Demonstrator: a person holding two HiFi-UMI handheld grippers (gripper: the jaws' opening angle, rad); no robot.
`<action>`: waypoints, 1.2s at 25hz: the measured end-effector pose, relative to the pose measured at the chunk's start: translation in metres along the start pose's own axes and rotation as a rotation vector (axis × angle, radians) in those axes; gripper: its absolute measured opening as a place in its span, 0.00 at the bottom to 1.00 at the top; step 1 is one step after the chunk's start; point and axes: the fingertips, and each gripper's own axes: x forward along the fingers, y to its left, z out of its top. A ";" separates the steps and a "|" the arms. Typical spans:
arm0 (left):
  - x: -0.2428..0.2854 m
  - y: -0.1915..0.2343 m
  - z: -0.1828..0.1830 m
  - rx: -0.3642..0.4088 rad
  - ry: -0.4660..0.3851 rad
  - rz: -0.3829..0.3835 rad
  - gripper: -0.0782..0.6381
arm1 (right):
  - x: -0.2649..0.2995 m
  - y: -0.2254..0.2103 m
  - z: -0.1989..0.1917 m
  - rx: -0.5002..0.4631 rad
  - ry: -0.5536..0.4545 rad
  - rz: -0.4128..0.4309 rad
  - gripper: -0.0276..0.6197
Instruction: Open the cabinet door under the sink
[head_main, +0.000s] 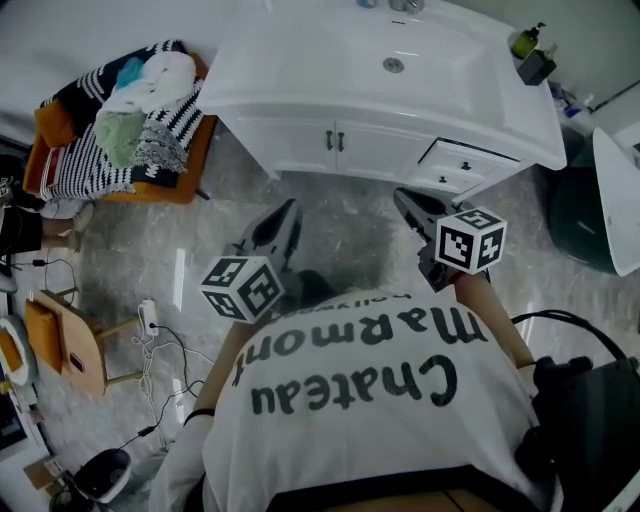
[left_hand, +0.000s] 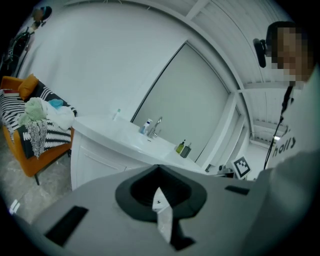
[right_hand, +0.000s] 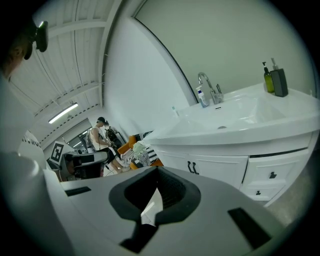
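- The left gripper (head_main: 288, 210) is fully closed. Its own view shows the two jaws pressed together with nothing between them.
- Same for the right gripper (head_main: 402, 196): jaws tight together and empty.
- In the head view both point toward the white vanity (head_main: 300, 95). They sit side by side over the grey marble floor (head_main: 340, 235), left one a little further back. Neither touches the cabinet; there's bare floor between the tips and the front panel.
- The cabinet doors (head_main: 335, 145) under the sink (head_main: 395, 65) are a white double pair, both closed flat. Two small dark handles (head_main: 334, 140) sit right next to each other at the middle seam. The right gripper view shows those handles clearly, ahead and a bit right of its jaws.
- Right of the doors there's a stack of drawers (head_main: 462, 165) with dark knobs, also closed.
- On the counter there's a chrome faucet (right_hand: 210, 87) at the back of the basin. A green bottle and a dark dispenser (head_main: 532, 55) stand together at the right end.
- Left of the vanity is an orange chair (head_main: 175, 180) piled with a striped blanket (head_main: 90, 160) and some loose clothes.
- Cables (head_main: 160, 340) trail across the floor at lower left.
- The person's white printed T-shirt (head_main: 370, 400) fills the bottom of the head view.
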 end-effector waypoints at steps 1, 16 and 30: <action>0.000 0.001 0.003 0.006 0.008 -0.001 0.12 | 0.001 0.002 0.003 0.005 -0.003 0.002 0.06; 0.036 0.066 0.032 0.065 0.174 -0.116 0.12 | 0.059 0.000 0.029 0.109 -0.088 -0.124 0.05; 0.075 0.139 0.083 0.163 0.320 -0.251 0.12 | 0.128 -0.010 0.058 0.238 -0.168 -0.303 0.06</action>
